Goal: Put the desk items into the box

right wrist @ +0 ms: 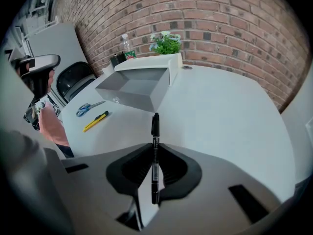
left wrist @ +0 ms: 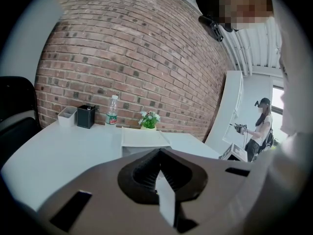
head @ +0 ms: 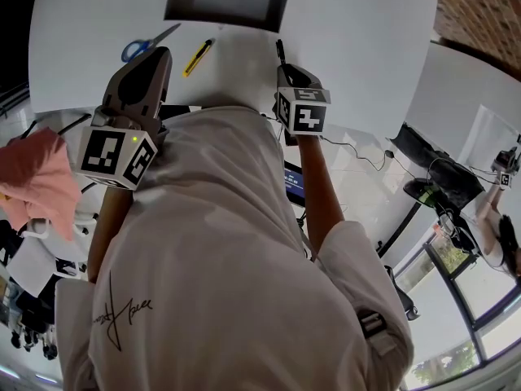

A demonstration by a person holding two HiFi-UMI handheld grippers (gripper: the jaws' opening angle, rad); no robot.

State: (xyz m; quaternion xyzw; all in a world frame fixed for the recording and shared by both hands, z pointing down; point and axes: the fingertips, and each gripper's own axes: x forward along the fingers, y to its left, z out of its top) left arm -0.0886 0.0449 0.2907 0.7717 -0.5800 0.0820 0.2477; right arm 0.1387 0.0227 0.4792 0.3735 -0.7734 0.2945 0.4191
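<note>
Right gripper (right wrist: 154, 153) had its fingers pinching the pen (right wrist: 155, 131), pointed at the far box (right wrist: 134, 84), probably lining up a drop. Left gripper (left wrist: 157, 168) was empty, its fingers pressed together. Scissors (right wrist: 87, 107) and knife (right wrist: 96, 121) lay on the tabletop (right wrist: 220, 111), left.

Bright, even light for you here; the white table (right wrist: 234, 111) nearly blows out and shadows are soft. All three views bend hard at the edges, corners go dark. Your black pen (right wrist: 155, 155) looks sharp, the left gripper (left wrist: 159, 153) a bit blurry up close.
</note>
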